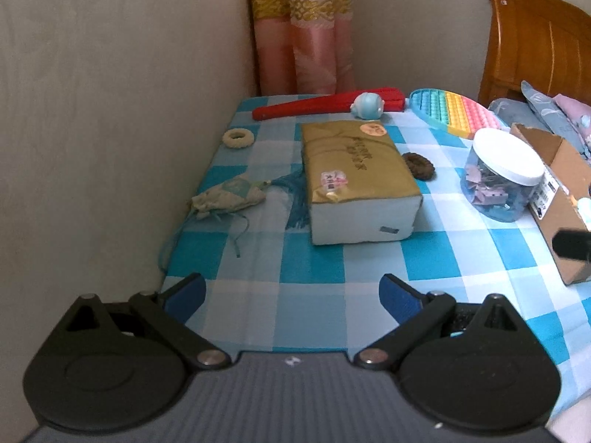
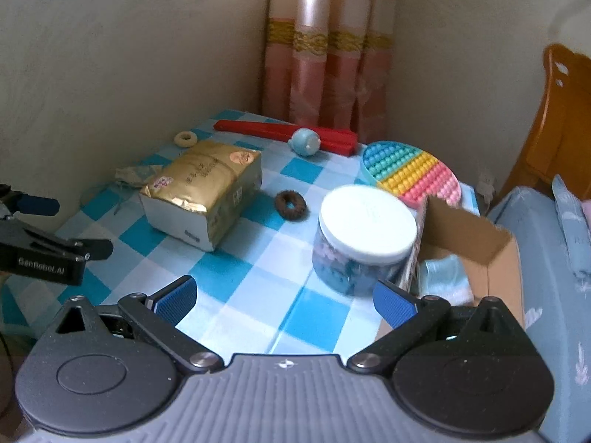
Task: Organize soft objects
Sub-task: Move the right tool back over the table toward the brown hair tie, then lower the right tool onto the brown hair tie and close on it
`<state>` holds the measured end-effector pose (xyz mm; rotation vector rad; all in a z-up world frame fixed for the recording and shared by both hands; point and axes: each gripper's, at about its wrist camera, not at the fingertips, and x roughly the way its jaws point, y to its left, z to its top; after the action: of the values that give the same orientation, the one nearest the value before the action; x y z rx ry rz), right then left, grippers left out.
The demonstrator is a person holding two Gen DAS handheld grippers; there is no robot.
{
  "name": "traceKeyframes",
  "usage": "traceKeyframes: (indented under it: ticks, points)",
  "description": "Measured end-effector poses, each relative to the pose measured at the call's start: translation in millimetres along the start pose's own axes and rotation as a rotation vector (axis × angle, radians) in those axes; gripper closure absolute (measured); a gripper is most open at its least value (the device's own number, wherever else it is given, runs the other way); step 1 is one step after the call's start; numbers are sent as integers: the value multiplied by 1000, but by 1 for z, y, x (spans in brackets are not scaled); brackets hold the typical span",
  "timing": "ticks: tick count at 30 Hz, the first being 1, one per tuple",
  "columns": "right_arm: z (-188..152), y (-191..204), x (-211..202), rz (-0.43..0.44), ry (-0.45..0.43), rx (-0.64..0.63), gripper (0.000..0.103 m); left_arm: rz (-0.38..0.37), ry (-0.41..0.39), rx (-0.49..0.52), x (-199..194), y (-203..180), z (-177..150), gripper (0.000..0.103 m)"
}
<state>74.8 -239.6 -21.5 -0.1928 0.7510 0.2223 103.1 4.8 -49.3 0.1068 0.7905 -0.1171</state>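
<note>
Left gripper [image 1: 291,295] spread, empty — tissue pack [image 1: 354,181] centre frame. Right gripper [image 2: 284,301] spread, empty — jar [image 2: 364,240] and cardboard box [image 2: 476,247] at right.

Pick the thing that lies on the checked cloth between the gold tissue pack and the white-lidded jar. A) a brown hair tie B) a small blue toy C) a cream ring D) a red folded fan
A: the brown hair tie lies alone on the cloth, with the tissue pack on one side of it and the jar on the other, touching neither.
</note>
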Motion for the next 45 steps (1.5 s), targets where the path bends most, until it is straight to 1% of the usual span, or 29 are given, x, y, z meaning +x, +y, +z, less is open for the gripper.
traceKeyframes:
  ticks: [7,9,11,13,15,18,19,21,22,27,31,33,37,38,40,42,44,45]
  points:
    - [36,0,21,41,-1,-118,2,0,20,-24,9,9,-2,3]
    - [49,-4,28,56,-1,-154,6,-5,26,-26,11,10,-3,3]
    - [65,-9,38,80,12,-183,7,-3,32,-25,13,11,-3,3]
    - [81,-13,52,104,35,-205,9,3,33,-27,15,12,-3,3]
    - [95,-17,70,137,79,-225,16,8,36,-34,17,14,-3,3]
    - [112,-22,104,192,184,-251,19,16,47,-44,22,16,-3,3]
    - [118,-23,117,203,226,-261,21,19,50,-46,23,17,-4,3]
    - [127,-25,139,201,283,-254,27,26,58,-52,26,18,-5,3]
    - [132,-26,151,212,321,-247,27,28,62,-55,28,18,-5,3]
    - [141,-27,194,237,411,-215,29,36,75,-60,35,18,-5,3]
    - [137,-26,221,235,492,-197,33,39,83,-48,39,15,-3,3]
    - [135,-25,229,228,514,-194,35,42,86,-40,41,15,-3,3]
    - [134,-28,240,226,536,-179,37,44,99,-40,45,15,-3,3]
    - [134,-29,242,231,541,-169,41,46,104,-39,46,14,-3,3]
    - [134,-31,245,237,546,-156,43,48,110,-32,46,14,-2,3]
    - [133,-30,246,230,542,-163,49,50,114,-27,45,14,0,3]
    - [133,-28,246,225,535,-173,53,55,114,-25,44,14,2,3]
    - [133,-28,246,222,533,-176,57,59,113,-24,44,14,3,3]
